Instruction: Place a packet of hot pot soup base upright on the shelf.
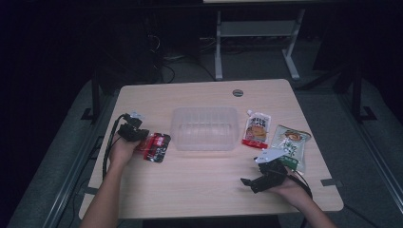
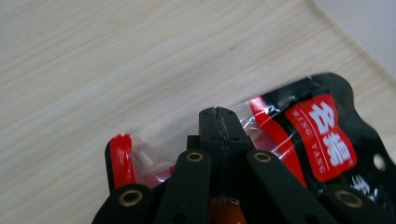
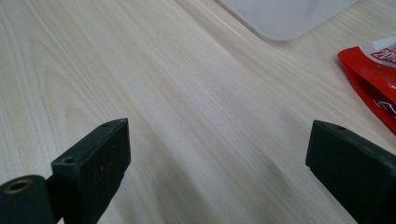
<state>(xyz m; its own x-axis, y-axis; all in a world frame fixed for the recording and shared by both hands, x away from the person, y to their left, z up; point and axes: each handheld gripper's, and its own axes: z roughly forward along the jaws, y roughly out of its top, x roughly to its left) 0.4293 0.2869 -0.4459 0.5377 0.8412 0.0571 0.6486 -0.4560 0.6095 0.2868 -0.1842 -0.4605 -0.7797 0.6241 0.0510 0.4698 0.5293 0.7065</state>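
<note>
Black hand-held gripper jaws, brass-ringed screw holes; black cables trailing; bare forearms, no sleeves.

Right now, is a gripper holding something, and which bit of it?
Yes. The left gripper pinches the red-and-black snack packet by its clear sealed edge. The right gripper is open, holding nothing.

Wood table: black-red packet between left fingers, clear tub beyond; red pouch, green pouch beyond right fingers.
</note>
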